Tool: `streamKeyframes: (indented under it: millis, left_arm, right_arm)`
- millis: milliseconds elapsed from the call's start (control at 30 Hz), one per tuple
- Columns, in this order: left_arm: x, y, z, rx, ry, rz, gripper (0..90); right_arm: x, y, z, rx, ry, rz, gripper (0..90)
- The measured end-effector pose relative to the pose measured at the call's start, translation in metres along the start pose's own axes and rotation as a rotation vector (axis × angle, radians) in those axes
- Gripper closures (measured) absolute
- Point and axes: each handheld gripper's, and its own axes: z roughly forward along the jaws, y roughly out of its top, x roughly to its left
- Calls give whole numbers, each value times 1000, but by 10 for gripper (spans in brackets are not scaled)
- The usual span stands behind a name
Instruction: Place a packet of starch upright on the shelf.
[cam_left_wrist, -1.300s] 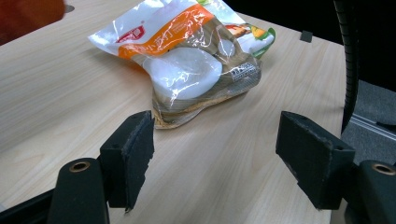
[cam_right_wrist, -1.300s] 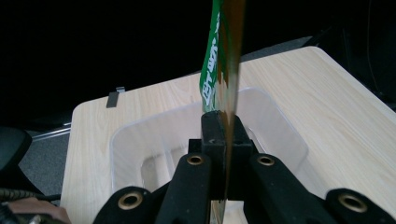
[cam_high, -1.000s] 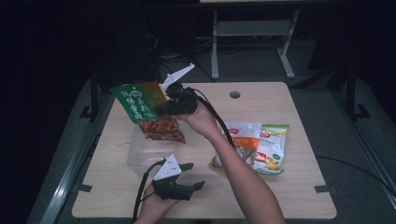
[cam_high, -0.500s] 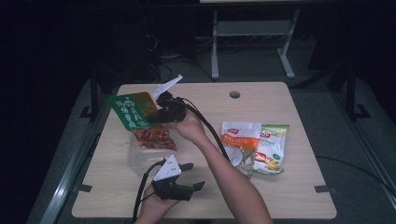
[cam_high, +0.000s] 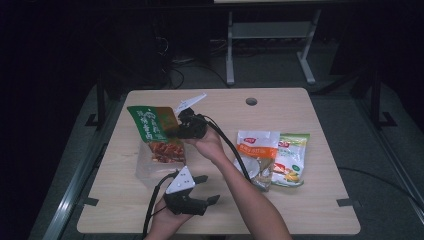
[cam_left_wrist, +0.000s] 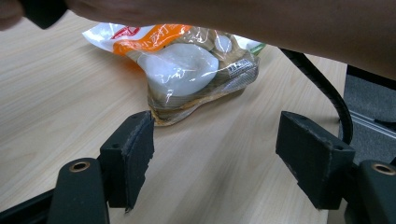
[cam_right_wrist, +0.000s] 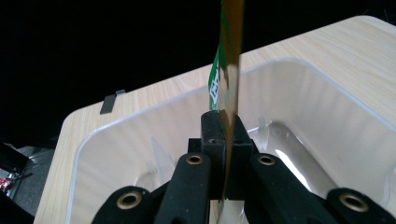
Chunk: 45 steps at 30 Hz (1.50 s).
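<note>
Snack bag held over the clear bin

The green snack bag (cam_high: 152, 131) hangs above the clear bin (cam_high: 146, 167), clamped edge-on in the right gripper (cam_high: 176, 127). Near the bin's front, the left gripper (cam_high: 207, 188) rests with jaws apart, empty, facing the orange-and-white packet (cam_high: 256, 150).

Snack pouch (cam_high: 156, 131): glossy plastic film. Bin (cam_right_wrist: 299, 121): clear smooth plastic. Worktop (cam_high: 310, 200): pale wood-grain, matt. Fingers (cam_left_wrist: 133, 154): black, matt, rough-edged pads. Bag at 3 o'clock (cam_high: 257, 156): shiny clear film.
</note>
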Motion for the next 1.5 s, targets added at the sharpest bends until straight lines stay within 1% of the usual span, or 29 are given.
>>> streamKeyframes:
  millis: [33, 100, 167, 267, 333, 367, 400, 467, 533, 567, 600, 700, 800, 833, 900, 933, 967, 1033, 1100, 1167, 1233, 1367, 1400, 1500]
  left_arm:
    - [0, 0, 0, 0, 0, 1, 275]
    - [0, 0, 1, 0, 0, -2, 275]
    - [0, 0, 1, 3, -2, 0, 275]
    - [-1, 0, 2, 7, -4, -1, 275]
    - [0, 0, 2, 8, -3, 0, 275]
    - [0, -1, 2, 8, -3, 1, 275]
    - [0, -1, 2, 5, -1, 0, 275]
    - [0, -1, 2, 0, 0, -5, 275]
    - [1, -1, 2, 2, -1, -7, 275]
    - [1, -1, 2, 0, 0, -6, 275]
    - [2, -1, 1, 0, 0, -8, 275]
    - [2, -1, 1, 0, 2, -10, 274]
    - [1, -1, 2, 1, 1, -15, 275]
    - [1, -1, 2, 4, -1, -8, 274]
    - [1, -1, 2, 5, -3, -11, 274]
    - [1, -1, 3, 7, -5, -21, 275]
    - [2, -1, 3, 10, -5, -13, 275]
    - [2, -1, 3, 11, -6, -10, 275]
    - [2, -1, 3, 11, -8, -17, 275]
    - [2, -2, 4, 9, -7, -17, 275]
    - [2, -2, 4, 12, -8, -15, 274]
    - [1, -2, 5, 13, -11, -15, 274]
    - [1, -2, 5, 18, -11, -8, 274]
    - [0, -2, 6, 11, -14, -14, 275]
  right_arm:
    - [0, -2, -1, 6, -4, -3, 891]
    - [-1, -5, -4, -5, 5, 5, 890]
    - [-1, -7, -6, -5, 3, 5, 887]
    - [0, -6, -4, 29, -12, -2, 851]
    - [-1, -7, -3, 48, -30, -3, 783]
    - [-2, -7, -4, 45, -29, 12, 769]
    - [-3, -7, -4, 46, -30, 18, 755]
    - [-5, -8, -7, 39, -35, 33, 680]
    - [-7, -8, -9, 45, -29, 47, 633]
    - [-8, -8, -11, 51, -36, 30, 609]
    - [-5, -8, -13, 50, -36, 52, 590]
    - [-3, -8, -20, 44, -36, 57, 539]
    - [-1, -9, -30, 42, -50, 51, 492]
    - [-1, -10, -34, 44, -52, 52, 482]
    - [0, -11, -42, 36, -59, 56, 451]
    - [0, -12, -46, 29, -62, 64, 443]
    - [0, -14, -51, 27, -62, 69, 441]
    - [0, -16, -58, 33, -65, 70, 425]
    - [0, -20, -64, 39, -73, 69, 419]
    - [0, -24, -70, 38, -90, 65, 412]
    - [0, -29, -76, 39, -97, 63, 405]
    - [0, -36, -89, 42, -118, 71, 393]
    - [0, -38, -92, 42, -123, 73, 389]
    - [0, -42, -101, 40, -138, 79, 384]
